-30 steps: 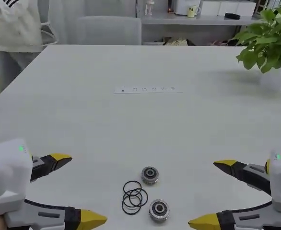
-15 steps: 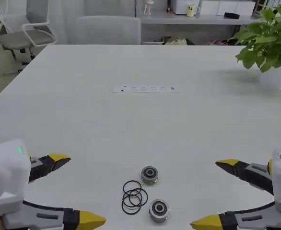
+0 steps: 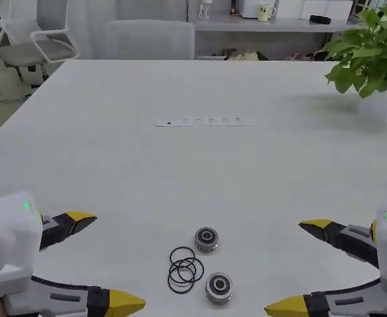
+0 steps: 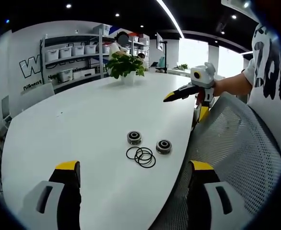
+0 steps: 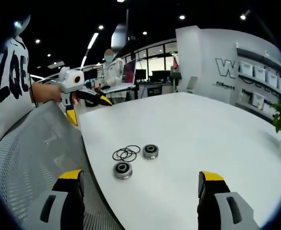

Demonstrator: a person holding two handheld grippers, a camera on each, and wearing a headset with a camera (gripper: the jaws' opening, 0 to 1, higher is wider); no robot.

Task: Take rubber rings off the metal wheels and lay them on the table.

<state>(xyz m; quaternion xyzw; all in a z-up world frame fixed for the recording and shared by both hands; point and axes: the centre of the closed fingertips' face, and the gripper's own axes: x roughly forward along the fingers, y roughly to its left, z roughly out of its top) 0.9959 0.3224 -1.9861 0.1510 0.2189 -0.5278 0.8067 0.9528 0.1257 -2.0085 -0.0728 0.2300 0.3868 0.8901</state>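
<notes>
Two small metal wheels lie near the table's front edge, one behind the other. Several thin black rubber rings lie in an overlapping heap just left of them. The same wheels and rings lie ahead in the left gripper view, and the wheels and rings in the right gripper view. My left gripper is at the lower left, open, with nothing between its yellow tips. At the lower right my right gripper is open and holds nothing.
A flat white strip with small markings lies mid-table. A potted green plant stands at the far right. Chairs stand beyond the far edge, with a shelf behind them. A mesh chair back is beside the table's near edge.
The person in white at the far left has gone from view, uncovering a chair there. The head camera tilted slightly. Wheels, rings and both grippers have barely moved.
</notes>
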